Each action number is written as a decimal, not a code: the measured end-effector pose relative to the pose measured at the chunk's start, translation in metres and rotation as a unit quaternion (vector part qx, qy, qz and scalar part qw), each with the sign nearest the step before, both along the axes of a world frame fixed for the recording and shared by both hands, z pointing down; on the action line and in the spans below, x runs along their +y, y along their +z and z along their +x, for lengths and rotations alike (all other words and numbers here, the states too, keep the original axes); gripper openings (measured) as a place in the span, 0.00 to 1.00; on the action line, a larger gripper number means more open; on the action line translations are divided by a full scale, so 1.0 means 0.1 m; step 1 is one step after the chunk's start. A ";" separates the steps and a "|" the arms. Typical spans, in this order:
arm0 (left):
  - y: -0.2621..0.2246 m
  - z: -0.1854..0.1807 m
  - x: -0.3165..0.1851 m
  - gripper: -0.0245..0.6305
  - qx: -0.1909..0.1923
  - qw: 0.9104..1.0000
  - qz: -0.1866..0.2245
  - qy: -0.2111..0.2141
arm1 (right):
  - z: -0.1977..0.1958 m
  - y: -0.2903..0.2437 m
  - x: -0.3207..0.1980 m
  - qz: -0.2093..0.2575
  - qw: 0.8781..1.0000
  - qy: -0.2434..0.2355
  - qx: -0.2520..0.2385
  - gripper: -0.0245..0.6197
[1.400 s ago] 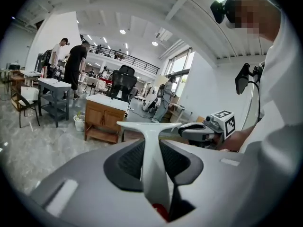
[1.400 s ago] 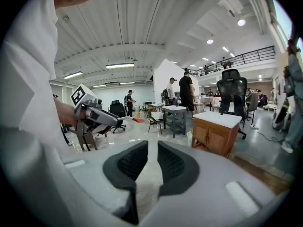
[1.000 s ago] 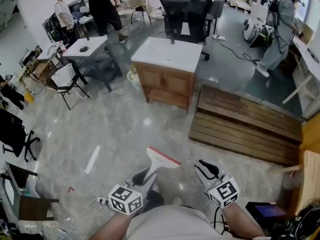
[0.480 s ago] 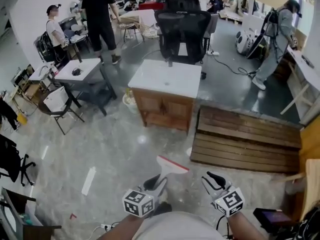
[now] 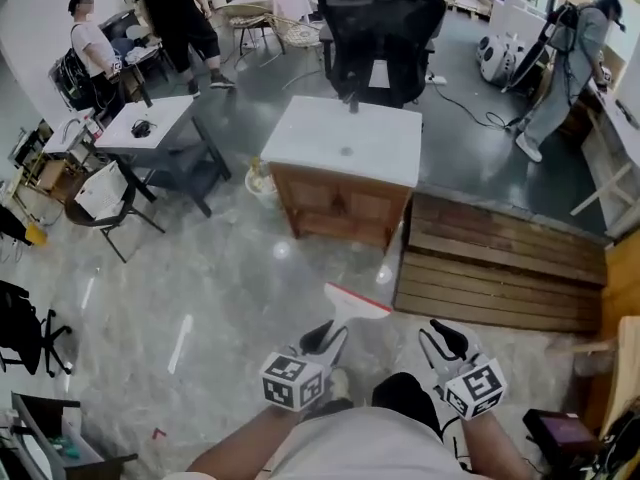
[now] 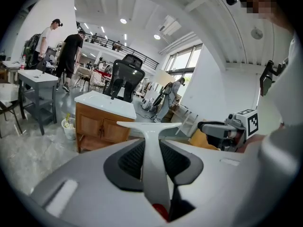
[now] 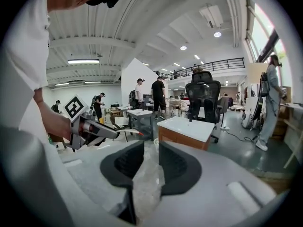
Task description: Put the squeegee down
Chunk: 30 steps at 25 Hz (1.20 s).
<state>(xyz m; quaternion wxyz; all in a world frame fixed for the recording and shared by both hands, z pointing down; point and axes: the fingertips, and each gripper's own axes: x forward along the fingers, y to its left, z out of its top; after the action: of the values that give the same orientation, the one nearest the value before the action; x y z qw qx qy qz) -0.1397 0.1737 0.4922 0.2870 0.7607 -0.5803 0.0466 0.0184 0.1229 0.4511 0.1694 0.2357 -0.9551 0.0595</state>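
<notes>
The squeegee point(image 5: 352, 306) has a white handle and a white blade with a red edge. My left gripper point(image 5: 325, 342) is shut on its handle and holds it low over the floor, blade pointing toward the wooden cabinet point(image 5: 345, 143). In the left gripper view the handle point(image 6: 152, 143) runs straight out between the black pads, with the blade level across the top. My right gripper point(image 5: 447, 342) is alongside to the right. In the right gripper view a pale crumpled rag or film point(image 7: 147, 178) fills the narrow gap of the right gripper point(image 7: 150, 162). That view also shows the left gripper point(image 7: 94, 129).
The white-topped cabinet stands just ahead, with a black office chair point(image 5: 380, 28) behind it and a small bucket point(image 5: 262, 183) at its left. A wooden pallet point(image 5: 500, 268) lies to the right, a grey table point(image 5: 150, 123) to the left. People stand at far left point(image 5: 85, 48) and far right point(image 5: 565, 58).
Both grippers have been carried forward across the floor toward the cabinet, which now looms closer. The squeegee stays in the left gripper, still blade-forward.
</notes>
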 end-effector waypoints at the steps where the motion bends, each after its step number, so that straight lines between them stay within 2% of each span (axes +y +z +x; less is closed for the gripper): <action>1: 0.01 -0.04 -0.08 0.19 0.002 1.000 0.000 0.001 | -0.04 0.00 -0.07 0.001 1.000 0.002 0.000 0.20; 5: 0.06 -0.12 -0.50 0.19 0.013 1.000 0.006 0.006 | -0.19 0.03 -0.45 0.001 1.000 -0.002 -0.002 0.20; 9: 0.10 -0.08 -1.00 0.19 0.012 1.000 -0.004 0.007 | -0.14 0.05 -0.92 -0.011 1.000 -0.002 -0.007 0.20; 14: -0.03 -0.09 -1.89 0.19 0.002 1.000 0.000 -0.024 | -0.01 -0.06 -1.82 -0.001 1.000 -0.008 -0.013 0.20; 21: -0.02 0.04 -3.06 0.19 -0.013 0.999 0.000 -0.050 | 0.24 -0.02 -2.79 0.004 0.999 -0.022 -0.022 0.20; 30: 0.15 0.20 -4.27 0.19 -0.021 0.998 -0.014 -0.056 | 0.62 0.10 -3.48 -0.003 1.000 0.019 -0.023 0.20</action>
<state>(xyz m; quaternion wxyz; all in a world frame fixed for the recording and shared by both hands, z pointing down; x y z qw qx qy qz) -0.1200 -0.2533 0.5073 0.2876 0.7214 -0.6276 0.0548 0.0799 -0.2252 0.4610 0.1473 0.2522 -0.9537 0.0713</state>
